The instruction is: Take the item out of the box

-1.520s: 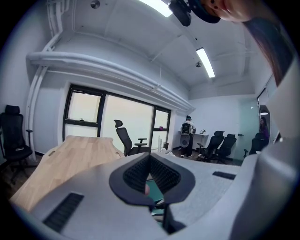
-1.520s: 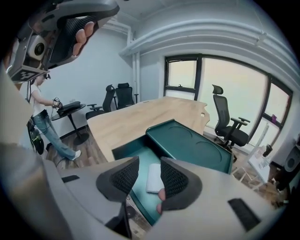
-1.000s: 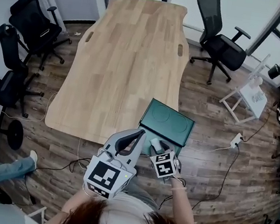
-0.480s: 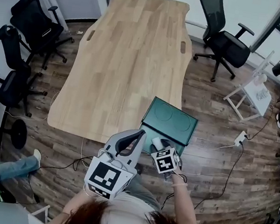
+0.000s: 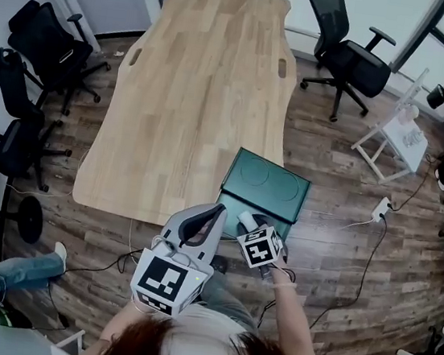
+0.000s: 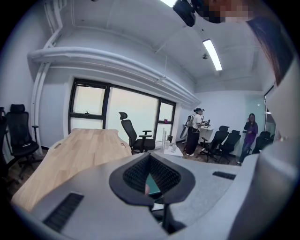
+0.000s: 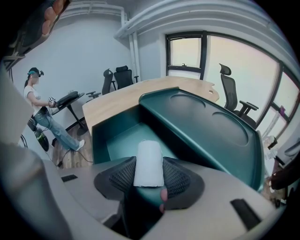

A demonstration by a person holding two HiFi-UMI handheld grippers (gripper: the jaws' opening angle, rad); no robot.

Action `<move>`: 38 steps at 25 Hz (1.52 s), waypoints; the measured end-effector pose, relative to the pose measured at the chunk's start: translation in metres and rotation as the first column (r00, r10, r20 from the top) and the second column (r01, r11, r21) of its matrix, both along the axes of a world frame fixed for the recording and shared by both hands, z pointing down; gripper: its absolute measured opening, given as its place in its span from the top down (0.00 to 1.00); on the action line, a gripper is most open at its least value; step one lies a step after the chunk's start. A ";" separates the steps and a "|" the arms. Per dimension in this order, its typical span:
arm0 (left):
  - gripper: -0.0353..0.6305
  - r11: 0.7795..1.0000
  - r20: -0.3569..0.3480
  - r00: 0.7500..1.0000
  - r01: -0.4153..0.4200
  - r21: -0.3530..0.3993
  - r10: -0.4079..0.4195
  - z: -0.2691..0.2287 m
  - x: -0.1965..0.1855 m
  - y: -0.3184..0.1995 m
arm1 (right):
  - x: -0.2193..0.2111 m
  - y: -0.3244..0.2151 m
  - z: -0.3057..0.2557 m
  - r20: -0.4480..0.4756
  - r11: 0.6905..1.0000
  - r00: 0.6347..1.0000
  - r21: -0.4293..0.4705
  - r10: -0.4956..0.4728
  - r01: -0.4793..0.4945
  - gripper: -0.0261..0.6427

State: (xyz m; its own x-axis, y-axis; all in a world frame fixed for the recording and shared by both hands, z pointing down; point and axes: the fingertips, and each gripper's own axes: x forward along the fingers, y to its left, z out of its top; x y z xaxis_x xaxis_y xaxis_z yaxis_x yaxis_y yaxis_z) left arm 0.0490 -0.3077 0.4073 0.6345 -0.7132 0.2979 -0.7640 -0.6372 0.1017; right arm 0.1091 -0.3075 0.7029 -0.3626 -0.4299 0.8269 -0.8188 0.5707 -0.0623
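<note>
A dark teal box (image 5: 228, 224) stands open beside the wooden table's near right corner, its lid (image 5: 267, 183) raised at the back. My right gripper (image 5: 249, 222) is over the box's open inside (image 7: 119, 138). Its jaws have just been closing, and its pads press both sides of a white roll (image 7: 149, 163), also seen as the white roll (image 5: 246, 218) from above. My left gripper (image 5: 218, 210) hovers just left of the box, its fingertips together and nothing between them. In the left gripper view the left gripper (image 6: 150, 182) points level across the room, with a sliver of teal behind the pads.
The long wooden table (image 5: 202, 81) stretches ahead. Black office chairs stand at the left (image 5: 41, 43) and far right (image 5: 347, 55). A white rack (image 5: 393, 138) and cables (image 5: 369, 233) lie on the wood floor to the right. People (image 6: 194, 129) stand farther back in the room.
Only the head view has shifted a little. Both grippers, the roll and the box keep their places.
</note>
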 end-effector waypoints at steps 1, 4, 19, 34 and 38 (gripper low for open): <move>0.94 1.000 -0.001 1.000 -0.001 0.001 0.001 0.000 0.000 0.001 | 0.001 0.001 -0.002 -0.002 1.000 1.000 0.004 0.003 -0.003 0.67; 0.94 1.000 -0.005 1.000 -0.005 0.004 0.005 -0.004 0.001 0.002 | 0.003 0.002 -0.008 -0.005 1.000 1.000 0.026 0.015 -0.015 0.67; 0.94 0.998 -0.023 0.999 -0.035 0.046 0.036 -0.017 0.003 0.024 | 0.007 0.010 -0.047 0.018 0.988 0.998 0.139 0.067 -0.069 0.67; 0.94 0.995 -0.054 0.997 -0.055 0.080 0.059 -0.027 -0.001 0.048 | 0.015 0.022 -0.113 0.125 0.929 0.977 0.310 0.173 -0.204 0.67; 0.94 0.994 -0.063 0.996 -0.064 0.085 0.069 -0.029 -0.001 0.055 | 0.016 0.026 -0.131 0.152 0.908 0.969 0.345 0.196 -0.237 0.67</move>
